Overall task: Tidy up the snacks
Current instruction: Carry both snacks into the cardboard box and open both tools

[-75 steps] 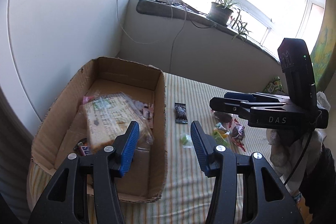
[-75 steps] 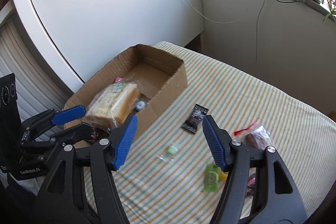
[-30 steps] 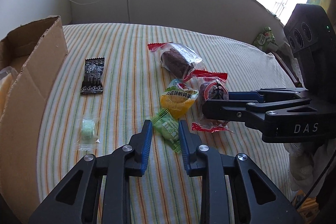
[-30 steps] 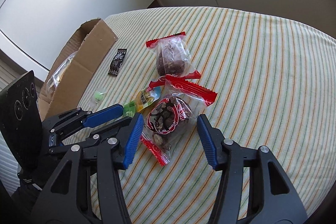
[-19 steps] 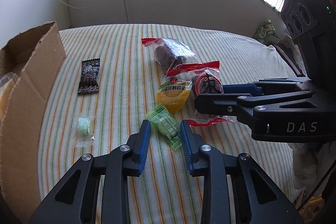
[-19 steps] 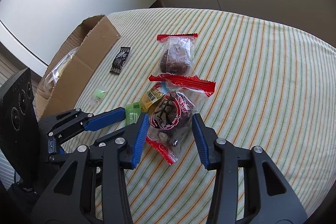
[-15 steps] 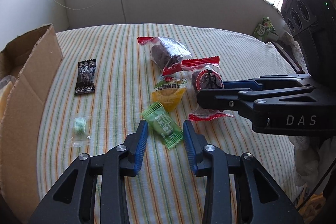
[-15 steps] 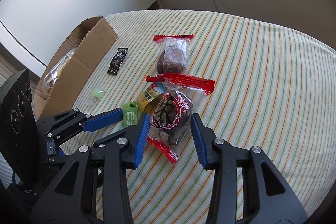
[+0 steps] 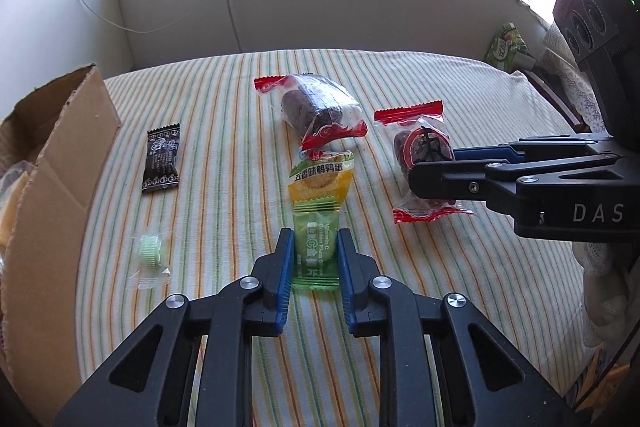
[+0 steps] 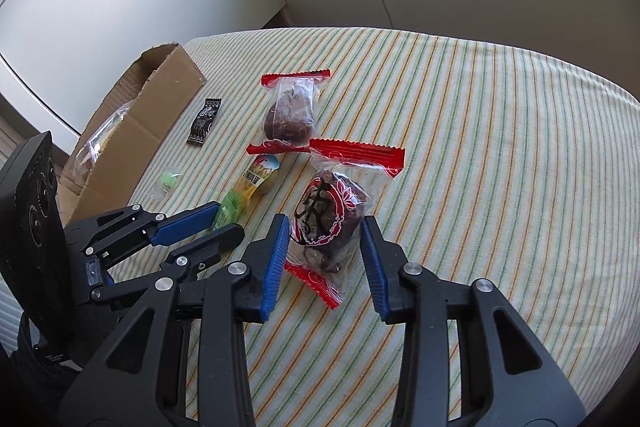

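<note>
My left gripper (image 9: pixel 314 241) has its blue jaws around a green candy packet (image 9: pixel 314 251) that lies on the striped cloth; the pads touch its edges. My right gripper (image 10: pixel 324 231) straddles a red-ended clear bag with a dark snack (image 10: pixel 326 215), jaws close to its sides with a small gap still showing. The same bag shows in the left wrist view (image 9: pixel 420 159). A yellow-green packet (image 9: pixel 322 175), a second red-ended bag (image 9: pixel 316 107), a black sachet (image 9: pixel 162 157) and a small clear-wrapped green candy (image 9: pixel 149 251) lie on the cloth.
A cardboard box (image 9: pixel 52 163) stands at the left with a wrapped bread loaf (image 10: pixel 100 139) inside. The striped cloth (image 10: pixel 500 147) runs wide to the right. A wall and a windowsill with cables and plants lie behind. A green packet (image 9: pixel 506 45) sits at the far right edge.
Both grippers came from over the box to the snacks. The left jaws narrowed onto the green packet and moved forward along it. The right jaws narrowed around the red-ended bag.
</note>
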A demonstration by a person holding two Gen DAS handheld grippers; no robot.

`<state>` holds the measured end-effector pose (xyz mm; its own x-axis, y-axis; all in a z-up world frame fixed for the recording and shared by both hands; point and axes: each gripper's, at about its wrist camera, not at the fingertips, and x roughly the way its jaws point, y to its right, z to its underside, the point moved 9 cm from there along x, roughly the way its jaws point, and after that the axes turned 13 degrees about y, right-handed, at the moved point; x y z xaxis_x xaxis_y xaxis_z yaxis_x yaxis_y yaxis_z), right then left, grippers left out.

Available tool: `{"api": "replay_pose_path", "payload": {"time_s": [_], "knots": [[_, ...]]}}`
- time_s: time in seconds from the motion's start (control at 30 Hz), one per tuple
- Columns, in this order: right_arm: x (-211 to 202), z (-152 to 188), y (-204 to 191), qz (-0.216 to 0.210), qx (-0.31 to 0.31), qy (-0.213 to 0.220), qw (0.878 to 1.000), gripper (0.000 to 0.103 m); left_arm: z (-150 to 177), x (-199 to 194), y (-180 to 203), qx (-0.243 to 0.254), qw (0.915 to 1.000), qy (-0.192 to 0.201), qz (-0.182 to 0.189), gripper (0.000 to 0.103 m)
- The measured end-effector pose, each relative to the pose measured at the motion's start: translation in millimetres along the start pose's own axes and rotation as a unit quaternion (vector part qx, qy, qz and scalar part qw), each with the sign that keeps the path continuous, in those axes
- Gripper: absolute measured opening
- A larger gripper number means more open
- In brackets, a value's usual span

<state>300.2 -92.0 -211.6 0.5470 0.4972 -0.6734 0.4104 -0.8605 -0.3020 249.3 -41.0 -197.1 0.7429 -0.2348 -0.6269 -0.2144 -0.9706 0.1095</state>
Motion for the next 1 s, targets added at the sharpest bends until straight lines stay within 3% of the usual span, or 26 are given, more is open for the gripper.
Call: {"api": "replay_pose_path", "payload": {"time_s": [0.2,0.57,1.0], "knots": [[-12.1,-1.8,-5.2,0.002,-0.010,0.012,1.000,0.037,-4.9,-17.2,-1.8,-0.016,0.9997,0.015,0.011,0.019],[-33.5,-26.4,-40.6,-0.004,-0.043,0.045,0.998,0.037,-32.3,-72.1,-25.1,-0.031,0.9964,0.078,0.004,0.019],[-17.2,-61.8,-124.0,-0.039,-0.090,0.063,0.993,0.037,-37.0,-120.7,-97.5,-0.067,0.9889,0.124,-0.047,0.019]]}}
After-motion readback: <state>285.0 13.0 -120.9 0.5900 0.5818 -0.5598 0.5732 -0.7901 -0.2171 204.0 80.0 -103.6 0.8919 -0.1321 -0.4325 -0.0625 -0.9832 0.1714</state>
